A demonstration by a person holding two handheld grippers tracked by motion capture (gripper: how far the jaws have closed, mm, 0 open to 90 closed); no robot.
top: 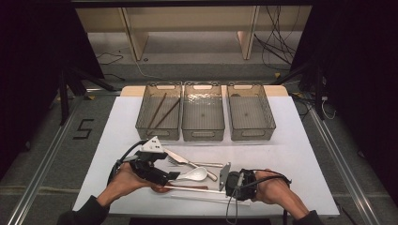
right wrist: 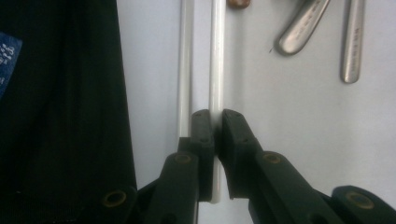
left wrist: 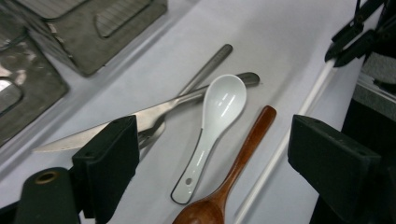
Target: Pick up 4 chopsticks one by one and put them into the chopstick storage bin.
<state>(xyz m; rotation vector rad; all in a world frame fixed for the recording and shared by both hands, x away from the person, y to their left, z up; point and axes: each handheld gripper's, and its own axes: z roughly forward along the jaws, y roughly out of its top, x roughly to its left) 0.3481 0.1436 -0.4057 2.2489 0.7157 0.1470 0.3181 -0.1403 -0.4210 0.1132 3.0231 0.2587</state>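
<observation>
Right gripper [right wrist: 214, 122] clamped on one white chopstick [right wrist: 217, 56] near its end, at the counter's [top: 291, 154] near edge; its twin [right wrist: 185, 65] lies just beside. Thin, stiff, light, likely slippery, so best pinched square. Left gripper [left wrist: 215, 154] open over white spoon [left wrist: 219, 116] and wooden spoon [left wrist: 233, 172]. Left bin [top: 158, 111] holds dark chopsticks; the other two bins look empty.

White chopstick [right wrist: 216, 56], thin, smooth, glossy, lying flat on the white table, pinched between the right gripper's [right wrist: 214, 122] closed fingertips near its end, its length running straight ahead of them, second white chopstick [right wrist: 185, 65] parallel, just beside the left finger [right wrist: 201, 128]
</observation>
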